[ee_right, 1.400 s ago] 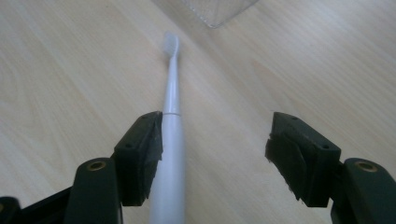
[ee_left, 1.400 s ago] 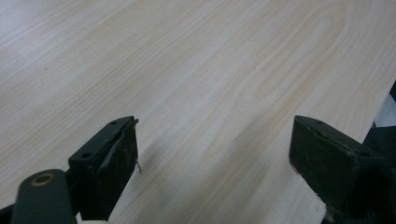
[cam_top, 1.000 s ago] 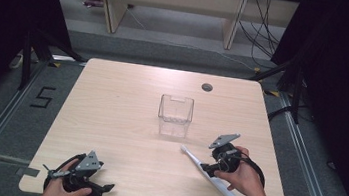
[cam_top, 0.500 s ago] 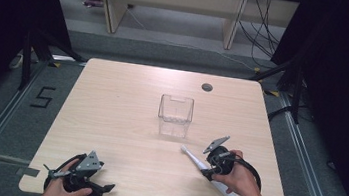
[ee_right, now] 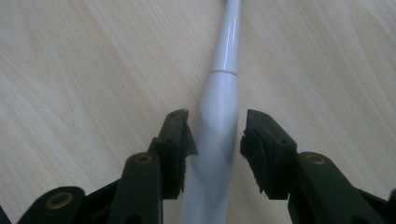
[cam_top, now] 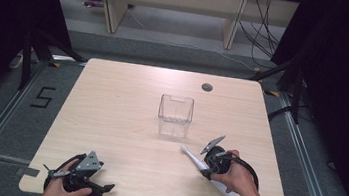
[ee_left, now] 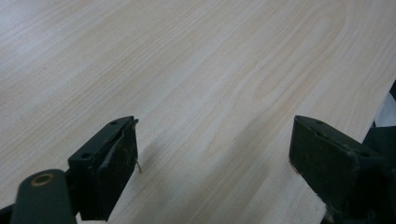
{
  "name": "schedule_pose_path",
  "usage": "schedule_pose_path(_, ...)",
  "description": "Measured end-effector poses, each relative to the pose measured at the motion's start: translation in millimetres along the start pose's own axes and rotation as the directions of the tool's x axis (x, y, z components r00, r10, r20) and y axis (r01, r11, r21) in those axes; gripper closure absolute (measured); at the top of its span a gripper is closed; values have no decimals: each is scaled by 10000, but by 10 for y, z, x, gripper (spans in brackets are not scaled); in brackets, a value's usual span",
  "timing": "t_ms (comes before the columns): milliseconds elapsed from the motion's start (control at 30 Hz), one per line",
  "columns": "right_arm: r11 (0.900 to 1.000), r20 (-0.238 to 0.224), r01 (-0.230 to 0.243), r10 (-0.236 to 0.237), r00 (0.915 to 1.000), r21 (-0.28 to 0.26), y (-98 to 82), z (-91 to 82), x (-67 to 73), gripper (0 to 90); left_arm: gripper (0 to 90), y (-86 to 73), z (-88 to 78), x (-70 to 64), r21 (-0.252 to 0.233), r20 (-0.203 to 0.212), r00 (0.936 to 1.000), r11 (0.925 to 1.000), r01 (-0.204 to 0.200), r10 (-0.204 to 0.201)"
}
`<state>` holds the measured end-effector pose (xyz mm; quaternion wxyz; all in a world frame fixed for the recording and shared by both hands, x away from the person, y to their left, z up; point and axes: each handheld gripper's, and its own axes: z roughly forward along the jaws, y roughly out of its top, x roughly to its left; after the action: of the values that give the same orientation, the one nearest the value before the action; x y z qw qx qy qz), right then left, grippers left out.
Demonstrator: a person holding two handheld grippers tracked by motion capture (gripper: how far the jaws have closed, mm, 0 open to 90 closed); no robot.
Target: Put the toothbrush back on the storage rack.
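A white electric toothbrush (cam_top: 189, 155) lies flat on the pale wooden table (cam_top: 110, 110), at the front right, with its head pointing toward a clear plastic box (cam_top: 175, 116). My right gripper (cam_top: 205, 168) is set down over its handle. In the right gripper view the two black jaws press on either side of the thick white handle (ee_right: 219, 102), and the right gripper (ee_right: 217, 135) is shut on it. My left gripper (cam_top: 103, 191) rests at the front left corner. The left gripper (ee_left: 215, 154) stands wide open over bare wood.
The clear box stands empty near the table's middle. A round cable hole (cam_top: 207, 87) sits at the back right. Black curtains flank the table, and shelving and cables lie on the floor beyond it.
My right gripper moved down and left onto the toothbrush handle and closed in on it. The left gripper stayed put.
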<state>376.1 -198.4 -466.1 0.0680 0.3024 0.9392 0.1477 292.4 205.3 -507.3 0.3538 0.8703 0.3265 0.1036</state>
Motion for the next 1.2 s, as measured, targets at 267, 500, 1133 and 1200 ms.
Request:
schedule_pose_path(267,9994,3,64,-64,10000,346,32,68,-8,634,151,0,0,2,15,5,10000,10000,-14,14)
schedule_pose_path(500,9978,-66,169,-165,9998,636,57,89,-17,652,152,1,-5,1,8,0,10000,10000,25,-25)
schedule_pose_path(1133,9769,-582,512,-399,9975,2075,227,166,-24,655,151,3,0,-4,-16,15,10000,10000,20,-19)
schedule_pose_path(1200,9752,-558,466,-353,9978,2163,228,165,-30,655,151,3,1,-5,-21,20,10000,10000,1,-1)
